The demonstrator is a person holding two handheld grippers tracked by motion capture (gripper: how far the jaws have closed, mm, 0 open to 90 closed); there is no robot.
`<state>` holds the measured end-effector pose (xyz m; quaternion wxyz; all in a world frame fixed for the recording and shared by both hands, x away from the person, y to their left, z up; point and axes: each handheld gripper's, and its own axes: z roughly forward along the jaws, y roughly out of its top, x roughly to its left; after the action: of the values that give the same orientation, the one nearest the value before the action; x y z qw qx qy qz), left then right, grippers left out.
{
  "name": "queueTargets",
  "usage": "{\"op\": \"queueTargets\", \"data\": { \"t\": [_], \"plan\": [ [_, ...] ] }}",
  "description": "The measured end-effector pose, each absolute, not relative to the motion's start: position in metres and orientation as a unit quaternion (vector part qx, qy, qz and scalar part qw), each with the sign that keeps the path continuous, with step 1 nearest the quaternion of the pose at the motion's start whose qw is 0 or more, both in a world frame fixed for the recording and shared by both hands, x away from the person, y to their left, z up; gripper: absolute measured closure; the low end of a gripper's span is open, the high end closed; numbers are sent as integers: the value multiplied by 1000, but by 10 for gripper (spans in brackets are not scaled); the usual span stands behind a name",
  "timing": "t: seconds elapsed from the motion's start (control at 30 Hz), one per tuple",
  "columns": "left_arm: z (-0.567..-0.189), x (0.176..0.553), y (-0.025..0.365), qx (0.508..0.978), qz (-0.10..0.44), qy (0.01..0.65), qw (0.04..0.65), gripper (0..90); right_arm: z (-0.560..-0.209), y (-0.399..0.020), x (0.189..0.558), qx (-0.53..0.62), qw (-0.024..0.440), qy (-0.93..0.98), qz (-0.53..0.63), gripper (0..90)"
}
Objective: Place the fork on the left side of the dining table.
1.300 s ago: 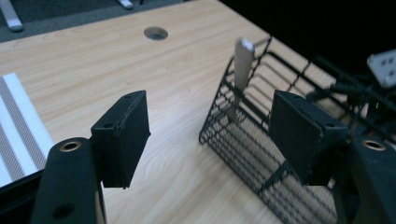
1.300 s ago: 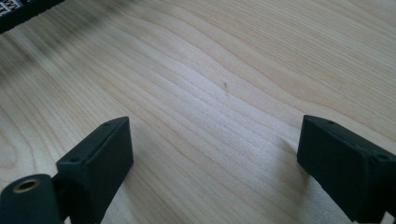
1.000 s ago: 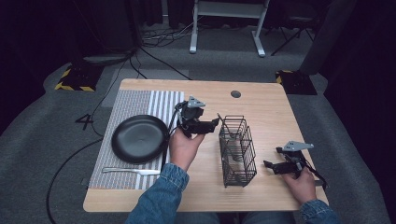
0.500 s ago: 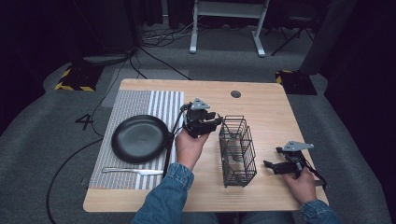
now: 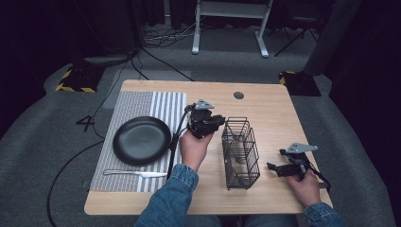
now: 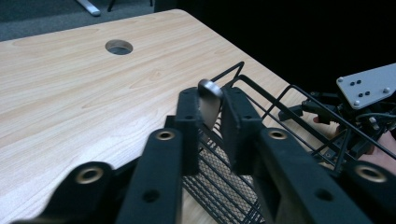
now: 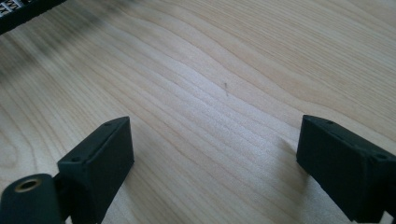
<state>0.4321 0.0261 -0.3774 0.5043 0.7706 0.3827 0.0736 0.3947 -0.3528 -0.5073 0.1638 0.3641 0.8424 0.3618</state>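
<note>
Presently: left gripper (image 6: 209, 109), near the table's (image 5: 269, 106) middle just beside the wire basket's (image 5: 241, 153) far end, jaws lately closing, now pinched on a metal utensil handle (image 6: 208, 100) standing up over the basket rim. Right gripper (image 5: 275, 168), low by the right edge near the front corner, jaws spread wide over bare wood, nothing between them. Striped mat (image 5: 142, 106) along the left side, bearing a black plate (image 5: 142, 140); a knife (image 5: 132, 173) lies toward the front edge.

dark room, grey carpet floor (image 5: 56, 156), white stand legs (image 5: 229, 28) behind.
</note>
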Motion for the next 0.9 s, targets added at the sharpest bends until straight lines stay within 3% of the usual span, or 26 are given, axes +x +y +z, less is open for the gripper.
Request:
{"op": "queueTargets", "data": {
  "t": [0.07,0.2,0.47,0.53,0.9],
  "plan": [
    [-377,433,24,770,79,387,501,691,-507,-353,395,364,164,842,362,111],
    [-376,432,22,775,86,385,494,774,-507,-353,395,364,164,842,362,112],
    [-373,434,21,767,65,386,509,808,-507,-353,395,364,164,843,362,112],
    [-371,433,22,765,65,384,513,860,-507,-353,395,364,164,843,362,113],
    [-356,428,20,773,81,368,511,864,-507,-353,395,363,164,843,362,115]
  ]
}}
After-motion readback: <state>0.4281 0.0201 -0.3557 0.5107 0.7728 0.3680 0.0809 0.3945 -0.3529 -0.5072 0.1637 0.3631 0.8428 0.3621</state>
